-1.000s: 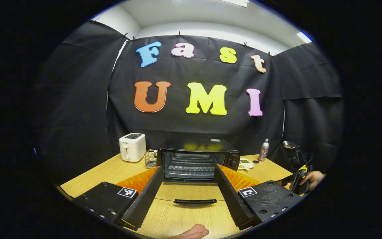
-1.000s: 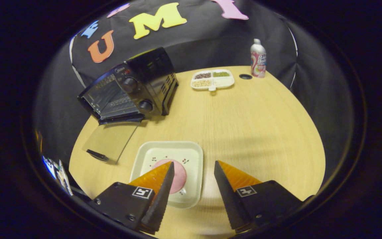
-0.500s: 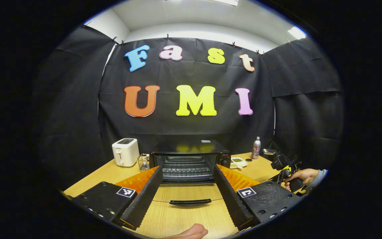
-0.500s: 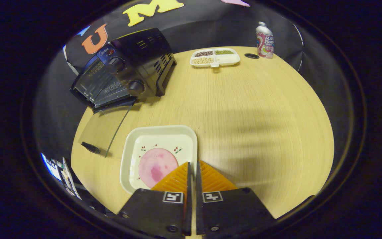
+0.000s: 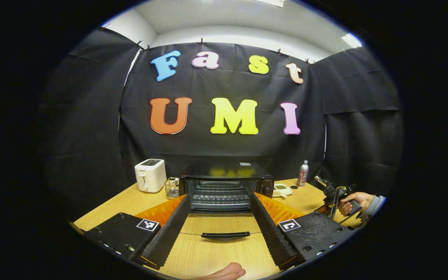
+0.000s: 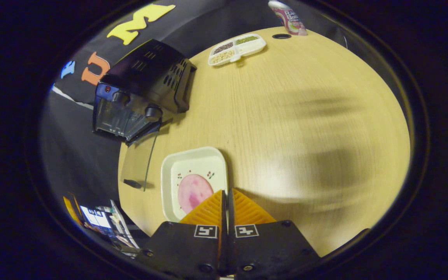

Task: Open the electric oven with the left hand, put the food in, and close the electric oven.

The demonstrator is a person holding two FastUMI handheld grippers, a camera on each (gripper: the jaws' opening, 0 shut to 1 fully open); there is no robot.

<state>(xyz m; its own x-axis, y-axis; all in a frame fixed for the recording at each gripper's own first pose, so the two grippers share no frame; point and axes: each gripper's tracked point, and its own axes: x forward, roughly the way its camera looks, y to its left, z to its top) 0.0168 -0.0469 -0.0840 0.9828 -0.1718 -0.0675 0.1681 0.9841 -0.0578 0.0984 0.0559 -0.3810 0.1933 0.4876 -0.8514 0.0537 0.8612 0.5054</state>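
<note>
Right gripper view: we see our right gripper [image 6: 226, 194] with fingers pinched on the plate [image 6: 193, 182] rim, food [image 6: 195, 192] aboard, near the oven [image 6: 138, 97]. Its door [image 5: 220, 227] lies flat on the worktop [image 6: 286, 116]; our left gripper [image 5: 220, 212] is spread, holding nothing.
</note>
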